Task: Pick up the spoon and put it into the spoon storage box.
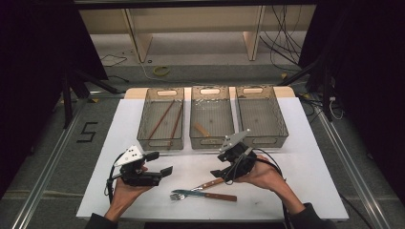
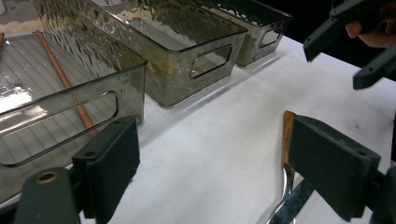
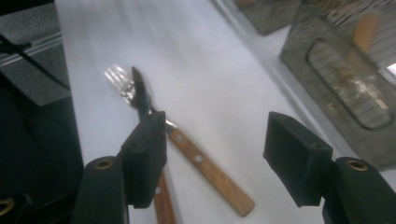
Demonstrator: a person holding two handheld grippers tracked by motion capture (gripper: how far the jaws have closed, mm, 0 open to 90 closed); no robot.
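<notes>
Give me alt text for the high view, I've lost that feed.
A person's hands hold the left gripper and right gripper, both open, above a white table, with a wooden-handled fork and knife crossed between them. Behind stand three clear bins: the left bin holds chopsticks, the middle bin a small wooden piece, and the right bin looks empty.
</notes>
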